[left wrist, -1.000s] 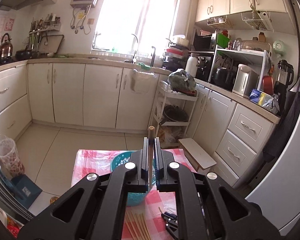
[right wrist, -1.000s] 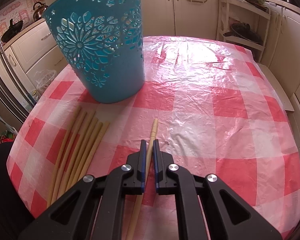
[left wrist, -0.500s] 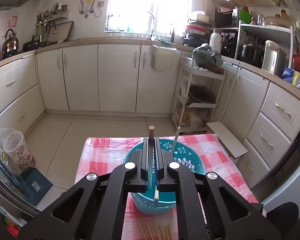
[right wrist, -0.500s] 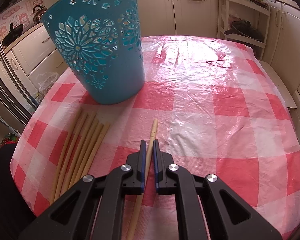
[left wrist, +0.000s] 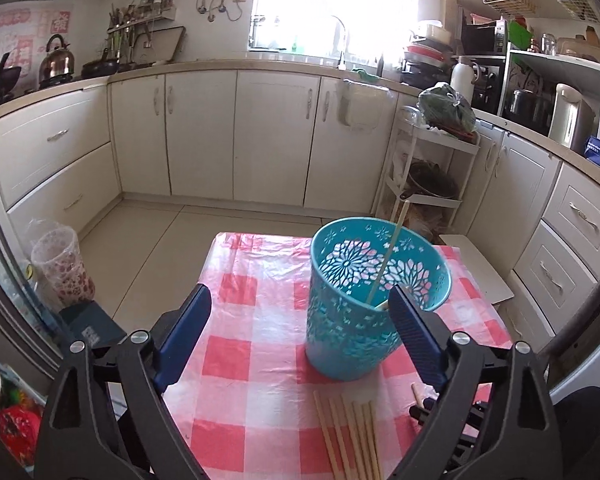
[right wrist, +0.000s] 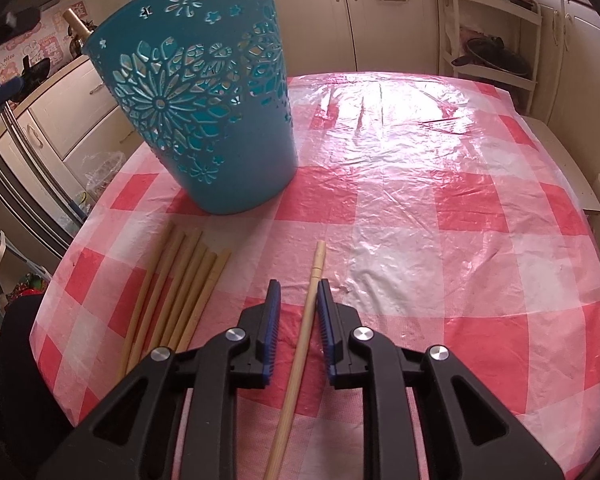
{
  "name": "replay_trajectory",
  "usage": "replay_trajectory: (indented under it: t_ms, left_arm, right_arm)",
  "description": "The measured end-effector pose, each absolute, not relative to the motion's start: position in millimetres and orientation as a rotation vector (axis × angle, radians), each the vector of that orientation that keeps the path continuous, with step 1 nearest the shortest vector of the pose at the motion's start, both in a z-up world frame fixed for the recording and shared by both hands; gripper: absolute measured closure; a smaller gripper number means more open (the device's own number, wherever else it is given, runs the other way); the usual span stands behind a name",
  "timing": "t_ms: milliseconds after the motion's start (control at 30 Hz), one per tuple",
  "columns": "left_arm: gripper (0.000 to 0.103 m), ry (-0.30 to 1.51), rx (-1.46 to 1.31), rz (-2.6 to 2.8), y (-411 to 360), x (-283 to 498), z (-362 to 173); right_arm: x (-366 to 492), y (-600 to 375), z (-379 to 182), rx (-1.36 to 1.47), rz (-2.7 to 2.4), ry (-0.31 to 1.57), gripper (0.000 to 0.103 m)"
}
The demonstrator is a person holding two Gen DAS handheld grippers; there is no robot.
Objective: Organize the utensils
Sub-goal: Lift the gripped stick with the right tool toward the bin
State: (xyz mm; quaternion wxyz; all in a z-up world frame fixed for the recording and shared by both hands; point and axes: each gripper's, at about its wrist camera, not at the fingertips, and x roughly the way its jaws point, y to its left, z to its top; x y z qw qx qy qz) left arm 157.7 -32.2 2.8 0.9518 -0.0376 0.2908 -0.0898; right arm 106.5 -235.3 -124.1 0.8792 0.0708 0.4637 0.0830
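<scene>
A teal cut-out basket stands on the red-checked tablecloth. A thin chopstick leans inside it, and a second one lies against the near rim. My left gripper hangs just in front of the basket, its jaws opening wide with nothing between them. Several chopsticks lie bunched on the cloth. My right gripper points down at a single chopstick lying on the cloth. Its jaws are opening, and the stick sits loose between the pads.
The table ends a little beyond the basket, with tiled floor and cream kitchen cabinets behind. A white rack stands at the far right. A plastic cup in a bag sits on the floor at the left.
My left gripper sank toward the table, opened wide and let its chopstick drop into the basket. The right gripper kept still, and its jaws parted from the chopstick they were pinching.
</scene>
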Motion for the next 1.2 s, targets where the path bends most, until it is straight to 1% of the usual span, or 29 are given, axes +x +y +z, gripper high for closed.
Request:
replay_trajectory:
  t_ms: [200, 333, 367, 433, 567, 767, 833, 933, 1200]
  left_arm:
    - [0.013, 0.668, -0.138, -0.151, -6, 136, -25]
    - [0.013, 0.703, -0.144, -0.147, 2, 127, -38]
    - [0.013, 0.708, -0.146, -0.147, 3, 125, -41]
    - [0.013, 0.718, -0.153, -0.15, 5, 122, -44]
    - [0.013, 0.726, -0.156, -0.151, 5, 119, -47]
    - [0.013, 0.738, -0.161, -0.149, 4, 117, -50]
    - [0.013, 0.738, -0.159, -0.151, 3, 116, -50]
    - [0.013, 0.74, -0.161, -0.152, 4, 115, -50]
    - [0.013, 0.769, -0.187, -0.144, 10, 118, -59]
  right_arm:
    - [105, -228, -123, 0.085, 0.158, 0.971, 0.084]
    - [102, -217, -122, -0.031, 0.136, 0.968, 0.089]
    - [101, -216, -123, -0.031, 0.143, 0.97, 0.094]
    - [99, -219, -122, -0.015, 0.155, 0.975, 0.096]
    - [98, -224, -122, 0.002, 0.169, 0.985, 0.097]
    - [96, -216, -121, -0.084, 0.17, 0.984, 0.096]
    - [97, -222, -121, -0.039, 0.178, 0.996, 0.097]
    - [96, -242, -115, 0.125, 0.212, 1.003, 0.097]
    - [88, -272, -80, 0.405, 0.353, 0.88, 0.097]
